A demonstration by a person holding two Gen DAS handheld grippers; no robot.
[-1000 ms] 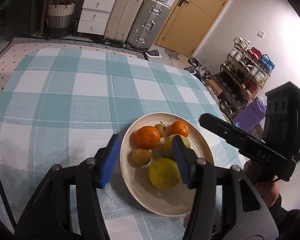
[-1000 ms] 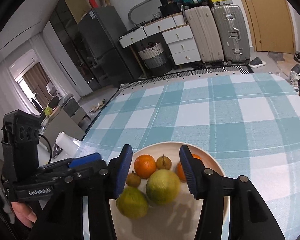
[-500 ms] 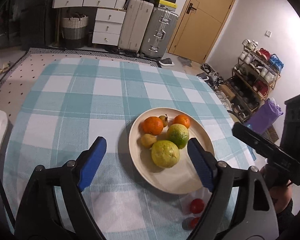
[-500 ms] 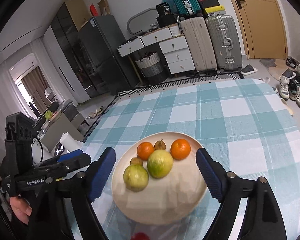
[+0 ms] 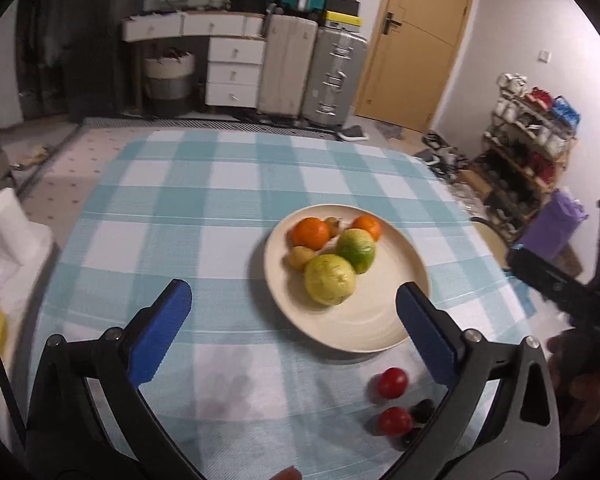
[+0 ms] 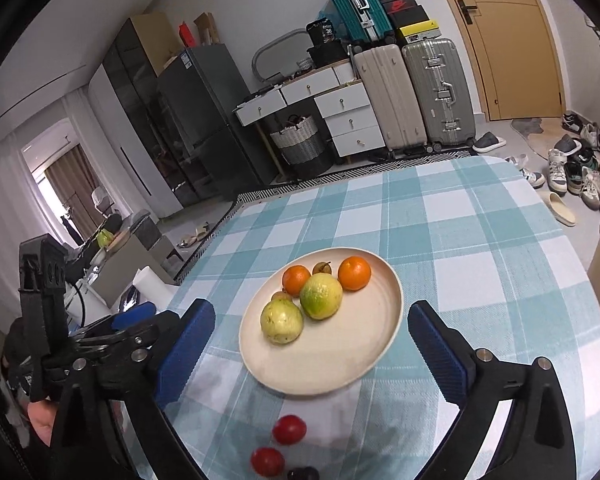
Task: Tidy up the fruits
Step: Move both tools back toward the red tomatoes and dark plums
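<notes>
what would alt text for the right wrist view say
A cream plate on a blue checked tablecloth holds two oranges, two green-yellow fruits and two small brown ones. The open right gripper frames it; two red fruits lie loose nearby.

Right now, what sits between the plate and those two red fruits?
Only bare checked tablecloth separates the plate from the red fruits, as the right wrist view shows.

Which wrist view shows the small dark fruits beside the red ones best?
The left wrist view: two dark fruits lie on the cloth beside the red fruits, though the lower one is partly behind the gripper finger. The right wrist view catches only one dark fruit, cut off at the bottom edge.
</notes>
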